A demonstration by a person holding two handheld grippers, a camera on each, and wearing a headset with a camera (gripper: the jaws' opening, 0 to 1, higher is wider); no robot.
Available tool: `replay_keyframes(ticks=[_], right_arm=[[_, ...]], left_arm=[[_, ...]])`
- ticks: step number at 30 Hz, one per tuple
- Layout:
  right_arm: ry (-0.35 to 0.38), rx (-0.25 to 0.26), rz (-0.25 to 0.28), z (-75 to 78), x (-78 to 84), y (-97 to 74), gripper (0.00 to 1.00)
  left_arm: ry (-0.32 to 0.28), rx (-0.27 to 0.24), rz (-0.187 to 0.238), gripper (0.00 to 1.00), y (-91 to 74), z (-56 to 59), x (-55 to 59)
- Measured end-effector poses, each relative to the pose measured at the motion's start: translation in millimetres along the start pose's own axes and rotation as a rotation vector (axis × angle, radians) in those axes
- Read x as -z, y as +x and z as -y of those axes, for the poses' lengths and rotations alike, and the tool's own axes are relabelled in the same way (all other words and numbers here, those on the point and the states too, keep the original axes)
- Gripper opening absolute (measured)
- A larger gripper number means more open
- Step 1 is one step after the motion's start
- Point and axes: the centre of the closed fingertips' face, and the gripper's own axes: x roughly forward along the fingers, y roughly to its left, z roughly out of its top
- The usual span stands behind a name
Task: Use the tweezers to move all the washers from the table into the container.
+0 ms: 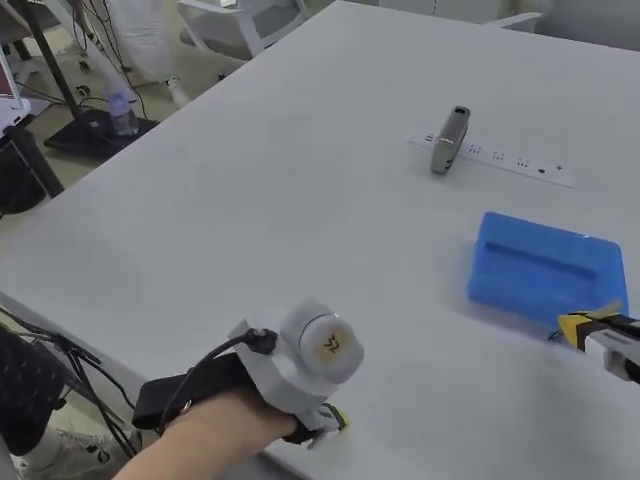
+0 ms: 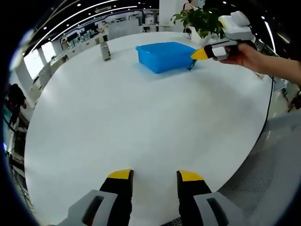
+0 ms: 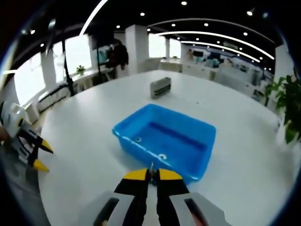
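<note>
The blue container (image 3: pixel 200 155) sits on the white table just ahead of my right gripper (image 3: pixel 151 175), whose jaws are shut on thin tweezers (image 3: pixel 151 166) pointing at its near rim. Two washers (image 3: pixel 162 156) lie on the container's floor, the other (image 3: pixel 137 139) nearer its left wall. In the head view the container (image 1: pixel 545 262) is at the right, with the right gripper (image 1: pixel 575 326) at its near edge. My left gripper (image 2: pixel 155 176) is open with nothing between its fingers, low over the table's near edge (image 1: pixel 335 424). From the left gripper view the right gripper (image 2: pixel 202 53) touches the container (image 2: pixel 164 55).
A grey oblong device (image 1: pixel 450 138) rests on a white power strip (image 1: pixel 520 162) at the far side of the table (image 1: pixel 300 220). Chairs, cables and a bottle (image 1: pixel 122 112) are on the floor beyond the table's left edge. A potted plant (image 2: pixel 200 19) stands past the container.
</note>
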Motion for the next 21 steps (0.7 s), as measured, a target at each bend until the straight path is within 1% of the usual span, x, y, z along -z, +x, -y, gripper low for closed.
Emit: replay_keyframes(ticks=[3,7,10,12,13,14,15,17,19,21], right_arm=[[0.032,-0.007,0.0,0.6,0.7,-2.6,0.02],[0.03,-0.016,0.001,-5.9,0.7,-6.3,0.02],[0.041,-0.03,0.014,-9.9,-4.4,-13.1,0.02],[0.039,-0.034,0.027,-13.1,-9.8,-19.5,0.02],[0.037,-0.036,0.036,-13.9,-13.7,-23.3,0.02],[0.037,-0.037,0.04,-14.2,-15.1,-24.5,0.02],[0.045,-0.042,0.056,-16.5,-17.8,-26.3,0.02],[0.053,-0.047,0.071,-16.7,-25.2,-35.0,0.02],[0.045,-0.046,0.085,-19.5,-32.2,-38.9,0.02],[0.034,-0.043,0.103,-21.7,-40.0,-46.2,0.02]], left_arm=[[0.004,0.003,-0.007,0.35,1.0,-0.4,0.2],[-0.018,-0.007,0.004,0.35,1.9,-1.5,0.1],[-0.022,-0.009,0.012,0.36,2.3,-1.4,-0.2],[-0.044,-0.016,0.003,0.36,2.0,-2.1,0.4],[-0.033,-0.014,0.001,0.37,2.8,-1.0,-1.3],[-0.024,-0.013,-0.002,0.38,3.5,-0.4,-3.0],[-0.031,-0.013,-0.005,0.41,2.7,-1.9,-1.8],[-0.029,0.003,-0.005,0.48,2.2,-0.5,-0.3],[-0.025,-0.002,-0.017,0.52,1.3,-0.4,1.5],[-0.017,-0.01,-0.005,0.54,-2.9,0.4,1.5]])
